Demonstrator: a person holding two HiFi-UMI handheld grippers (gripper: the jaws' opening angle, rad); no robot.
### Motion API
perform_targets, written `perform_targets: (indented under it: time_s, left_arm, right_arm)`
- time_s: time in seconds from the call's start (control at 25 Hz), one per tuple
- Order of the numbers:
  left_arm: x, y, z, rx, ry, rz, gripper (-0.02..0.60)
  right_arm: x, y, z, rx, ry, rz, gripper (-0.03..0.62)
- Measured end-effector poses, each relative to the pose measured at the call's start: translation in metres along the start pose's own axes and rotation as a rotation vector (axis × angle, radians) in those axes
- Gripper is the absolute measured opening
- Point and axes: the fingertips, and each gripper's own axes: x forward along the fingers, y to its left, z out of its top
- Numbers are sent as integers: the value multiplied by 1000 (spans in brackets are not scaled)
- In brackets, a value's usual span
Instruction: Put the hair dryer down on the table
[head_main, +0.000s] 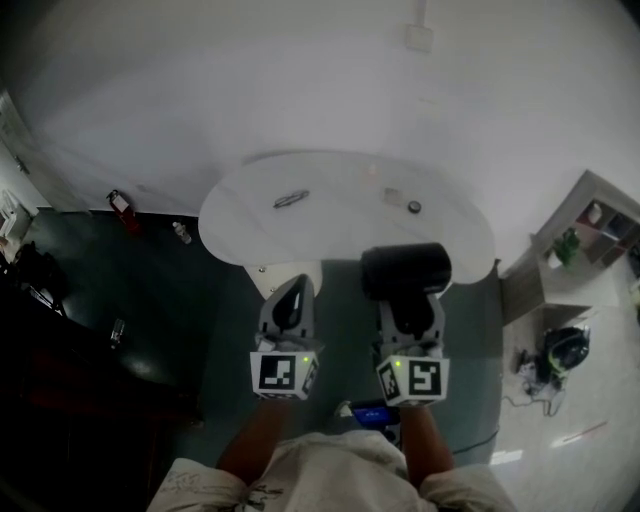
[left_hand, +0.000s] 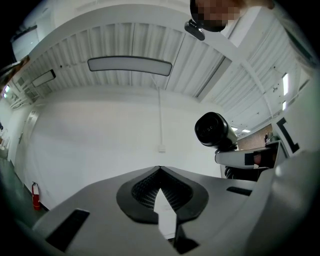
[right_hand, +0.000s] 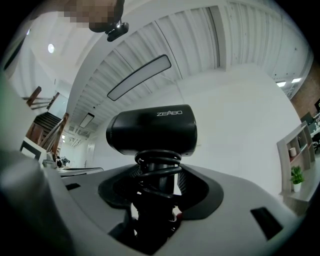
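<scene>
A black hair dryer (head_main: 405, 270) stands upright in my right gripper (head_main: 410, 312), which is shut on its handle. In the right gripper view the barrel (right_hand: 152, 130) sits above the jaws, and the cord is coiled round the handle (right_hand: 157, 172) between them. The dryer hangs in the air at the near edge of the white oval table (head_main: 250, 215). My left gripper (head_main: 296, 290) is beside it to the left, shut with nothing between its jaws. The left gripper view shows its tips (left_hand: 160, 186) meeting, and the hair dryer (left_hand: 215, 129) to the right.
On the table lie a metal clip-like item (head_main: 291, 199) and two small things (head_main: 393, 196), (head_main: 414, 207). A red fire extinguisher (head_main: 121, 205) and a bottle (head_main: 181, 232) are on the dark floor at left. A white shelf unit (head_main: 590, 245) stands at right.
</scene>
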Motion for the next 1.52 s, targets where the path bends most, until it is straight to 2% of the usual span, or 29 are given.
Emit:
perform_targets:
  time_s: [0.32,0.68,1.32,1.52]
  left_arm:
    - [55,-11,-8,26,1,21,-3]
    - [97,20,-25,27,16,34,-3]
    - [207,164,-36,24,-7,32,-3]
    - [233,198,-40,25,-7,19,-3]
  right_arm:
    - [40,-45,-13,16,19,16,235]
    - [95,-47,-34,23,34,32,235]
    - [267,5,-65,-9,61,42,235]
    - [307,18,-72,-24,58,26,235]
